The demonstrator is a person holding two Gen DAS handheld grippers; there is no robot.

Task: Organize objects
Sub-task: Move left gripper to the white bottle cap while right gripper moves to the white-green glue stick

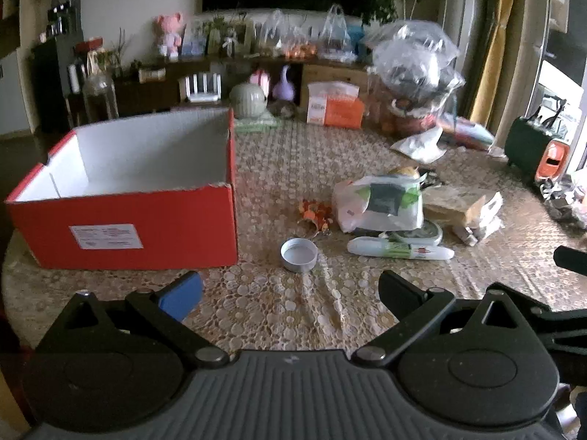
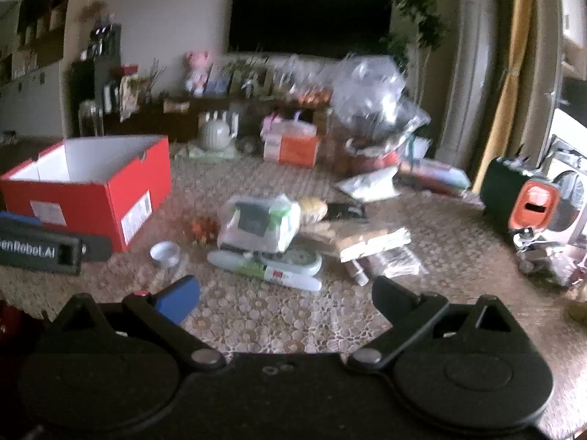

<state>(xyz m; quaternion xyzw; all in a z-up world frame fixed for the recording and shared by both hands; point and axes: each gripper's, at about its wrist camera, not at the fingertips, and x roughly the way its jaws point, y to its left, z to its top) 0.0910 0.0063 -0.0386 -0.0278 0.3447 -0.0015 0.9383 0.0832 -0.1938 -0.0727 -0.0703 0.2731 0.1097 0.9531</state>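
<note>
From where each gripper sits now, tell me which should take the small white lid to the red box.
Left. The left gripper is open directly before the lid, beside the red box. The right gripper faces the tube.

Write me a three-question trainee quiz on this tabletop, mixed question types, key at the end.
1. True or false: the red box already holds several items.
2. Multiple choice: the small round lid lies (A) inside the box, (B) on the table right of the box, (C) between the left gripper fingers.
3. Fill in: the white tube lies in front of the ____ bag.

Key: 1 false, what shows of its inside is bare; 2 B; 3 plastic.
</note>
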